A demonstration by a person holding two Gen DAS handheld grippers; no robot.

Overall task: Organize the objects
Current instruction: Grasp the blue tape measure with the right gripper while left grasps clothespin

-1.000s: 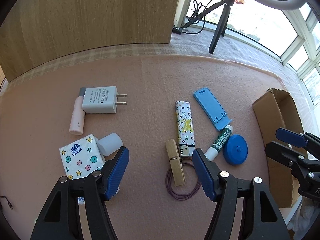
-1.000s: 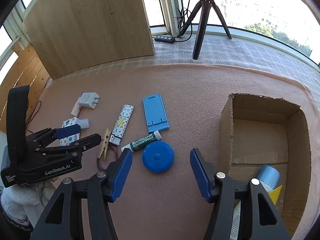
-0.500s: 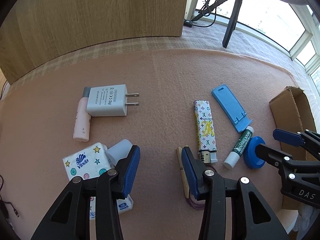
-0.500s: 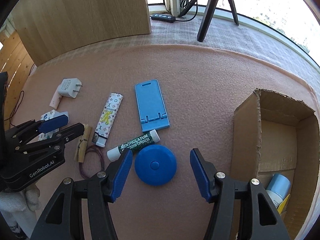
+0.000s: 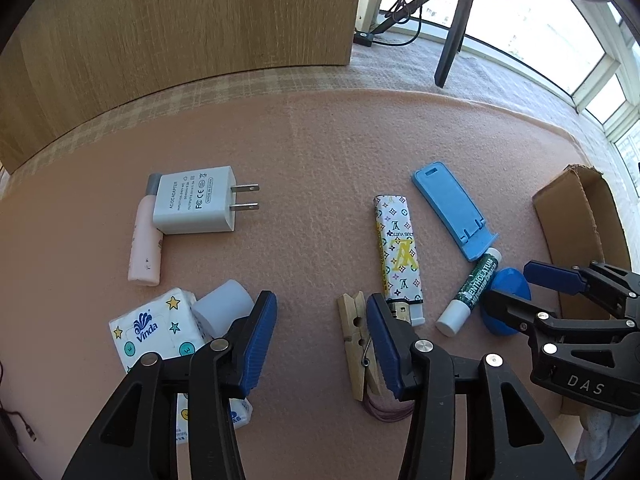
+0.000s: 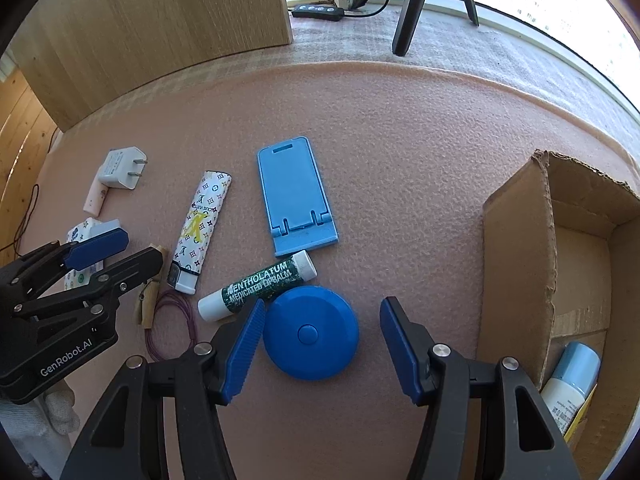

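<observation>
On the pink mat lie a white charger (image 5: 194, 206), a pink tube (image 5: 144, 248), a tissue pack (image 5: 154, 332), a white cap (image 5: 222, 310), a wooden clothespin (image 5: 354, 340), a patterned lighter (image 5: 398, 248), a blue phone stand (image 6: 296, 196) and a lip balm (image 6: 260, 286). My left gripper (image 5: 318, 304) hangs over bare mat between the cap and the clothespin; its jaws are opening with nothing between them. My right gripper (image 6: 322, 308) is open, low over the blue round disc (image 6: 310, 332). The disc lies between its fingers, close to the left pad.
An open cardboard box (image 6: 516, 260) stands at the right with a white and blue bottle (image 6: 572, 376) inside. A purple rubber band (image 6: 172, 320) lies under the clothespin. A wooden panel (image 5: 180, 32) and a tripod leg (image 6: 408, 12) stand behind the mat.
The right gripper has come down over the blue disc, which now sits between its fingers. The left gripper's jaws stand narrower than a second ago.
</observation>
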